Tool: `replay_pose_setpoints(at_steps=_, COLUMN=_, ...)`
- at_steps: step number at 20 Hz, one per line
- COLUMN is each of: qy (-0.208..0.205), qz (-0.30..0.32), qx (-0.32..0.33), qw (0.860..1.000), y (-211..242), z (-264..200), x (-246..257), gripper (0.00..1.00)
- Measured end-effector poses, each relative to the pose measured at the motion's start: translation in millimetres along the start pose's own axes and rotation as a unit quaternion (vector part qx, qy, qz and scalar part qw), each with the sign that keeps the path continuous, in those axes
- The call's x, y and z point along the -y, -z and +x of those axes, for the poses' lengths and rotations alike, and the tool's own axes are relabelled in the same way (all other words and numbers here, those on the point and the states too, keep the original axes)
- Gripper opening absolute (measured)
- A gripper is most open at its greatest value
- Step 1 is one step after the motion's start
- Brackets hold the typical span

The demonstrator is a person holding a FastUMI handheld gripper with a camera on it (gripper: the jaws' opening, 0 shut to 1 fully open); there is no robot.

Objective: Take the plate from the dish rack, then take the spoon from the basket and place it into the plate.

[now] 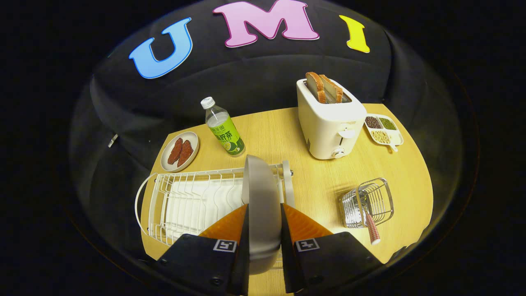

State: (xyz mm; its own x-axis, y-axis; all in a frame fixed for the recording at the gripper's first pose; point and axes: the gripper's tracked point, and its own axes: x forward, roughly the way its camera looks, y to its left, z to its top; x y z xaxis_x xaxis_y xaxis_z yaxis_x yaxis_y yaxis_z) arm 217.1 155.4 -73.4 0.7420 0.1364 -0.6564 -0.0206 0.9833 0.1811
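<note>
Plate (261, 205) was held on edge between the two fingers, both pressed on its faces, so the gripper (264, 213) was clenched on it. It was seen at the right end of the rack (185, 201), on the table (320, 181). Spoon (372, 230) was standing in the basket (367, 203), well to the right. Beyond them a toaster (331, 123), a bottle (224, 128) and a saucer (180, 151) were placed.
</note>
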Motion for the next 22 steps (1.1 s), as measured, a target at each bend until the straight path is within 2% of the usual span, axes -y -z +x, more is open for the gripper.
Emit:
replay_pose_setpoints(at_steps=4, qy=0.017, qz=-0.027, qx=0.011, qw=0.999, y=-0.8, z=-3.1, x=-9.8, gripper=0.32)
replay_pose_setpoints(at_steps=11, qy=0.037, qz=-0.089, qx=0.054, qw=0.994, y=-22.3, z=-14.2, x=-23.3, gripper=0.33)
replay_pose_setpoints(at_steps=13, qy=0.042, qz=-0.084, qx=0.051, qw=0.994, y=-23.1, z=-14.5, x=-19.4, gripper=0.32)
replay_pose_setpoints(at_steps=18, qy=0.071, qz=-0.024, qx=0.063, qw=0.995, y=-37.3, z=-15.9, x=4.2, gripper=0.32)
replay_pose_setpoints(at_steps=22, qy=0.069, qz=-0.010, qx=0.072, qw=0.995, y=-44.0, z=-25.4, x=7.8, gripper=0.32)
